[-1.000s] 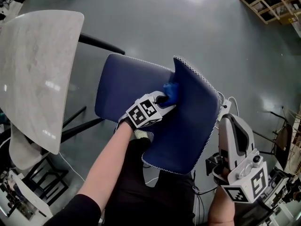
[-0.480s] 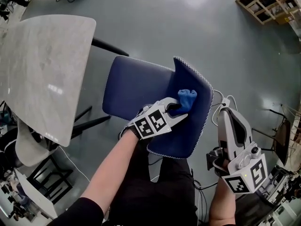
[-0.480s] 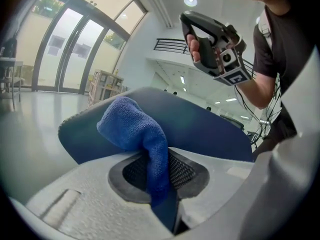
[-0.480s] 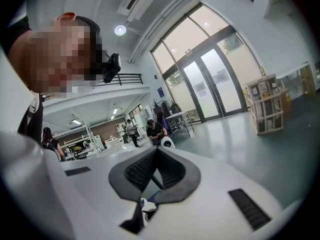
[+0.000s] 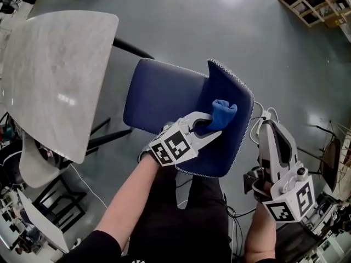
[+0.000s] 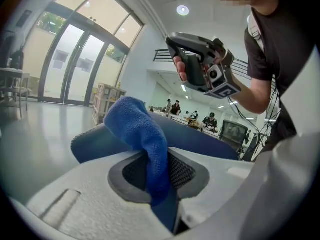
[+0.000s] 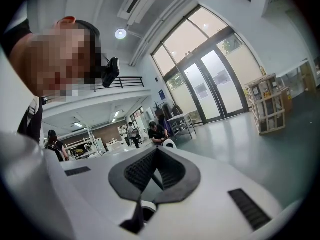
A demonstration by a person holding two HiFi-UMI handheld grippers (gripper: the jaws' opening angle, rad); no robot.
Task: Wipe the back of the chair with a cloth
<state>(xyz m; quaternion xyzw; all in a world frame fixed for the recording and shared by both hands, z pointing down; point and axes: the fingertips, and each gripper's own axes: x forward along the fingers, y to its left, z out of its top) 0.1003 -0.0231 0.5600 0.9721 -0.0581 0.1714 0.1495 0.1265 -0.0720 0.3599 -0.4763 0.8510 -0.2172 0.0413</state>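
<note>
Cloth against chair back, table beside

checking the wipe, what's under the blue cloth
The cloth, clamped in the left gripper, lies over the chair's dark blue back. The patch of back right beneath it is covered, so contact there cannot be seen.

Left hand-held gripper at the end of an outstretched bare forearm, its jaws clamped on a cloth. Right hand-held gripper is held low beside the body, pointing forward, its jaws together with nothing between them.
</note>
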